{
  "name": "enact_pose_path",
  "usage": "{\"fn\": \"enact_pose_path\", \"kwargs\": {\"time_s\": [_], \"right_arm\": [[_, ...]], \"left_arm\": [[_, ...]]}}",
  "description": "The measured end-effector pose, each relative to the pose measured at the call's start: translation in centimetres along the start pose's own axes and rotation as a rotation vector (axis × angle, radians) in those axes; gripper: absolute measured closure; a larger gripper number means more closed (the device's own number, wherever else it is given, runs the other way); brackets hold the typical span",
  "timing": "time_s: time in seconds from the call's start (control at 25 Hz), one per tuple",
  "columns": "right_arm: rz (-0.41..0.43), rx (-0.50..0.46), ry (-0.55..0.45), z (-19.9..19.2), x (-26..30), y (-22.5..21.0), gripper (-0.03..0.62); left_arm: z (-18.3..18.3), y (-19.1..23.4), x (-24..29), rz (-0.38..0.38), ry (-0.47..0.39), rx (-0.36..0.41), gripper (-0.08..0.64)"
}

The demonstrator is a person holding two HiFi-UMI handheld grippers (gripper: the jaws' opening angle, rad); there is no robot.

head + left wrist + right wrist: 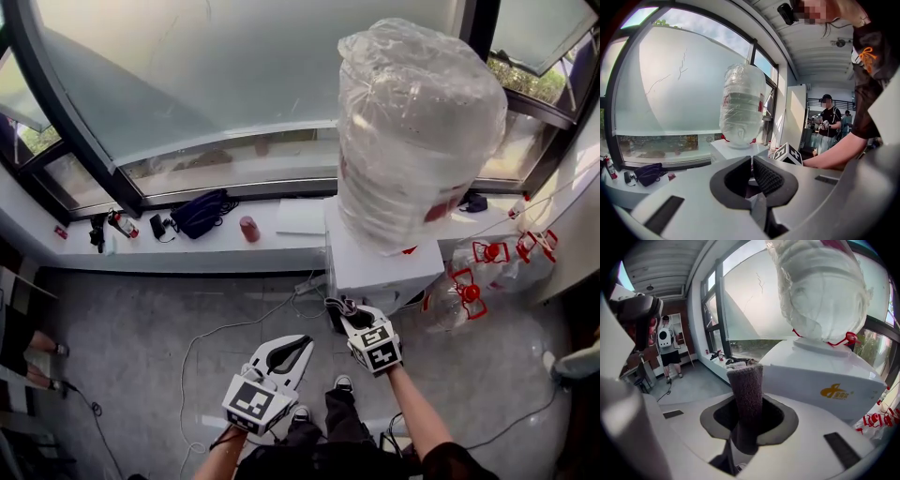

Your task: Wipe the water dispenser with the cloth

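The white water dispenser [380, 262] stands against the window ledge and carries a large bottle [417, 131] wrapped in clear plastic. My right gripper [345, 311] is shut on a grey-brown cloth [746, 385], which sticks up from between its jaws. It is held close to the dispenser's front left corner [820, 376], and I cannot tell whether the cloth touches it. My left gripper [302, 345] hangs lower and to the left over the floor, shut with nothing in it. In the left gripper view its pads [766, 176] meet at the tips, with the dispenser [736, 150] ahead.
On the window ledge [141, 251] lie a dark bag [199, 214], a red cup [248, 229] and small items. Empty bottles with red handles [469, 286] stand to the right of the dispenser. Cables [202, 342] run over the grey floor. A person [829, 122] stands in the background.
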State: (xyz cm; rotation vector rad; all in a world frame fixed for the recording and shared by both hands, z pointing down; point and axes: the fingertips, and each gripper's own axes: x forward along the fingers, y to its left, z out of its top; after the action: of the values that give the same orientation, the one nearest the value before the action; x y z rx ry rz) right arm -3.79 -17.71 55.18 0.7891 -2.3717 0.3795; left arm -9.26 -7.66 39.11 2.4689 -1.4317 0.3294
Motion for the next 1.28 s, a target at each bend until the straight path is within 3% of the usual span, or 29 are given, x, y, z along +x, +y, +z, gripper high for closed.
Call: {"fn": "enact_pose_path", "kwargs": {"time_s": [0.44,1.0,1.28], "right_arm": [[-0.18,0.025,0.019,-2.0,-1.0,-8.9,0.489],[-0.472,0.109,0.053,-7.8,-9.3,-23.7,0.489],[-0.532,0.137,0.064,-10.8,-12.0,-26.1,0.489]], "left_arm": [[-3.3,-1.2,1.9,-0.088,0.078,0.015,0.532],[-3.2,-3.8,6.1,-0.169,0.083,0.04,0.533],[-3.7,-5.3,8.0,-0.221,0.085,0.043,0.534]]}}
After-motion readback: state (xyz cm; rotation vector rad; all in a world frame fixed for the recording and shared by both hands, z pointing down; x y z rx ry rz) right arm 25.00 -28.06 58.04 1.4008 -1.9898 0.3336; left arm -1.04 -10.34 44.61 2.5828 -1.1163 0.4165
